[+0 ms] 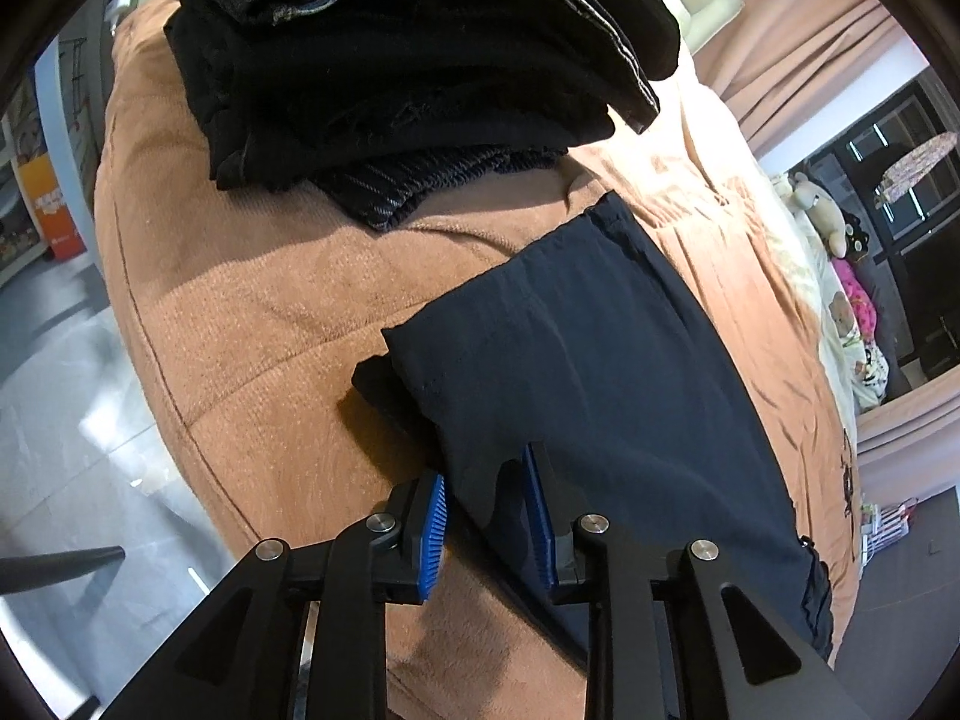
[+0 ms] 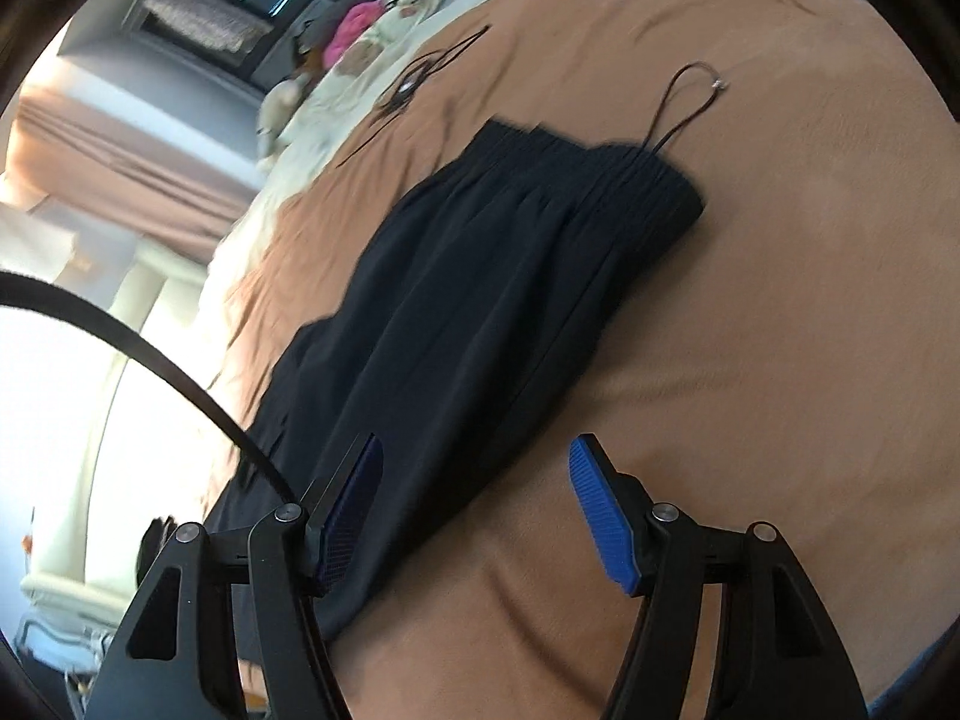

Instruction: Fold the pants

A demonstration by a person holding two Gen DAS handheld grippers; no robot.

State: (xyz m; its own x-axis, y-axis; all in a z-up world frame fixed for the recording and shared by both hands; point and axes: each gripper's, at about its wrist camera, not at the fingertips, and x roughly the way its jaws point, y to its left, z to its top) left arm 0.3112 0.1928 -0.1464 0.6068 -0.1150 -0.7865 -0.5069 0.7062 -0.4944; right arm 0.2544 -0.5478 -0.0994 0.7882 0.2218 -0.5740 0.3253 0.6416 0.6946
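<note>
Left claw (image 1: 486, 516) narrow, pads straddling pants (image 1: 600, 360) side edge at lower centre, fabric between them; grip looks closed on it. Right claw (image 2: 474, 504) wide, empty, over the other end. Pants long axis runs from claw to waistband (image 2: 600, 174) upper centre, flat on bed (image 2: 780, 360). Dark clothes stack (image 1: 408, 60) beyond, top of frame.

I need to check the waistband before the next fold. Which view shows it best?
The right wrist view: the gathered waistband and its drawstring lie in plain sight. The left wrist view shows only the pants' other end.
</note>
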